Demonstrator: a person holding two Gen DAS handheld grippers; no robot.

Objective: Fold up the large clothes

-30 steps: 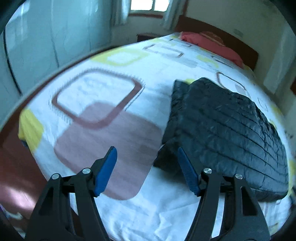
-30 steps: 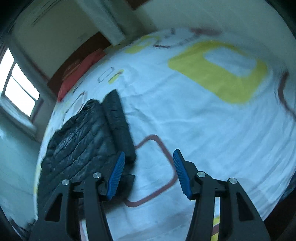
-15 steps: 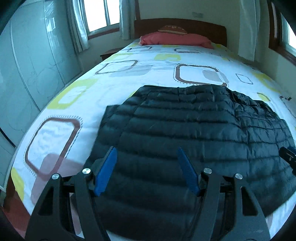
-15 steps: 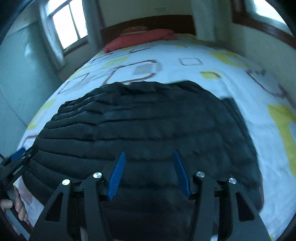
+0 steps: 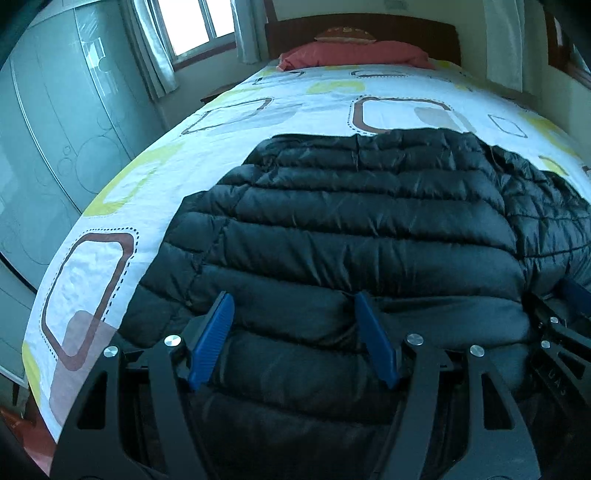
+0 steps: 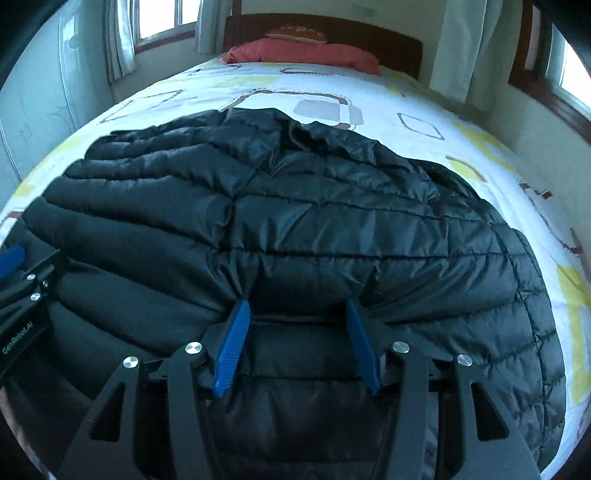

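A black quilted puffer jacket (image 5: 351,221) lies spread flat on the bed; it also fills the right wrist view (image 6: 295,206). My left gripper (image 5: 293,306) is open, its blue pads pressed into the jacket's near edge on the left side. My right gripper (image 6: 297,310) is open too, with the jacket's near edge bunched between its pads. The right gripper shows at the right edge of the left wrist view (image 5: 561,317), and the left gripper at the left edge of the right wrist view (image 6: 22,273).
The bed has a white sheet (image 5: 155,173) with brown and yellow squares. A red pillow (image 5: 354,55) lies against the dark headboard (image 6: 369,33). A pale wardrobe (image 5: 55,129) stands close on the left. Curtained windows are behind and to the right.
Both grippers swung from the bed's sides to face the headboard and moved down onto the jacket's near edge. The jaws stayed open.
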